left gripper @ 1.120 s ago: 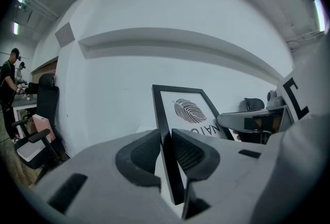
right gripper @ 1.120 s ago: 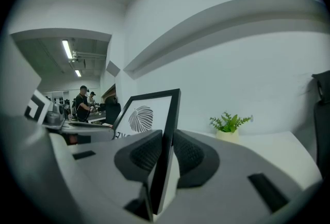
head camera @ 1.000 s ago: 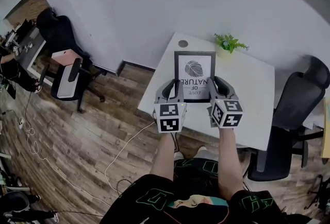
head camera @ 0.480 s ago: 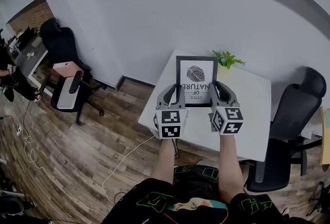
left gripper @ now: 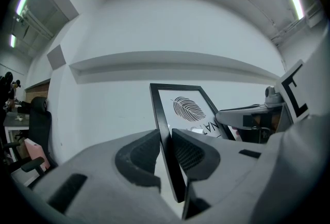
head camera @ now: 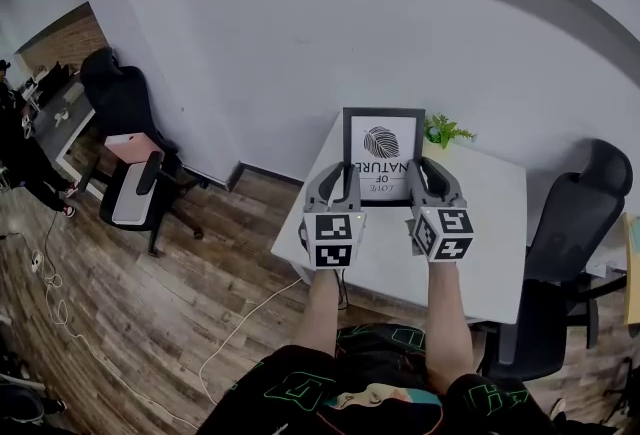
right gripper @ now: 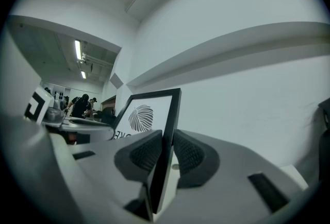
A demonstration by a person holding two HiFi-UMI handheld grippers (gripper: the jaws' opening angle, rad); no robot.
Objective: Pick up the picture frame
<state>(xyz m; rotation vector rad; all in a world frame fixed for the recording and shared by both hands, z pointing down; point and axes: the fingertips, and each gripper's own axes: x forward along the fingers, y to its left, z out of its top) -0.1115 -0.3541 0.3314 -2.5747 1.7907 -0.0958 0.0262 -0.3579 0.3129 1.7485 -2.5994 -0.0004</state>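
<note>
Jaws on picture frame [head camera: 382, 153] — plant [head camera: 444, 131] beside

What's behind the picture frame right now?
Behind the picture frame: the white wall, and a small potted plant showing past its right edge on the white table. The tabletop directly behind the frame is covered, so anything there can't be seen.

- A plain white wall [head camera: 300, 33], crossed by a raised ledge, runs behind the far edge of the white counter [head camera: 490, 223].
- The wood-plank floor [head camera: 150, 313] has a pale cable [head camera: 240, 316] trailing over it.
- A black office chair [head camera: 575, 223] stands at the counter's right edge.
- Off the left edge are a black chair [head camera: 115, 93] and a grey-seated chair [head camera: 130, 193].
- Strip lights [left gripper: 295, 2] glow on the ceiling.
</note>
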